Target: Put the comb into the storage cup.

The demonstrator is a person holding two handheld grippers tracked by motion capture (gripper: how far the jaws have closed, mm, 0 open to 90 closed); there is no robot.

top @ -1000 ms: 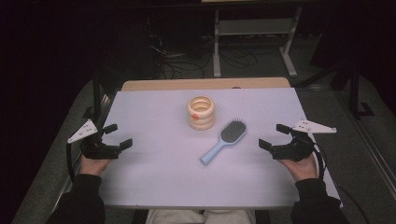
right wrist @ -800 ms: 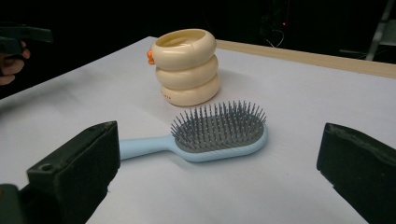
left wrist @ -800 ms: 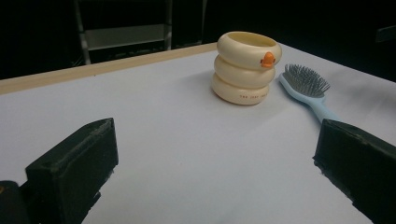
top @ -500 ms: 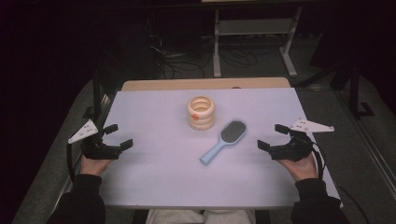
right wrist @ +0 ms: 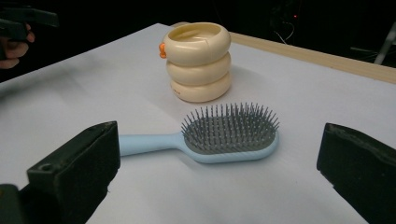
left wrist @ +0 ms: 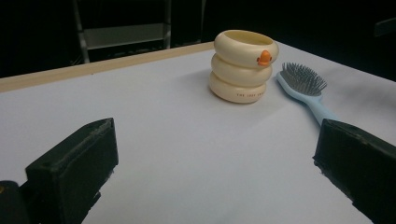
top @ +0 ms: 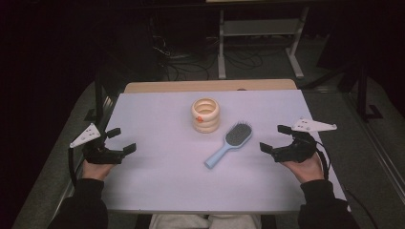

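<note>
Dark workshop clutter surrounds the pale lilac tabletop point(top: 157, 119). Near its middle a light-blue plastic hairbrush with grey bristles point(top: 228, 144) lies flat, bristles up, just beside a cream ringed cup with an orange duck bill point(top: 206, 115). Facing the brush head, the right gripper point(top: 277, 139) has wide, empty jaws. Well apart at the left edge, the left gripper point(top: 122, 140) is likewise spread wide.

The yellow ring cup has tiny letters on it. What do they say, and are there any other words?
Cream ring-shaped cup, bottom ring: one line of small dark print, too blurred to read.
Orange mark on its top ring: a little picture, not a word.
Blue hairbrush: no writing visible.
</note>
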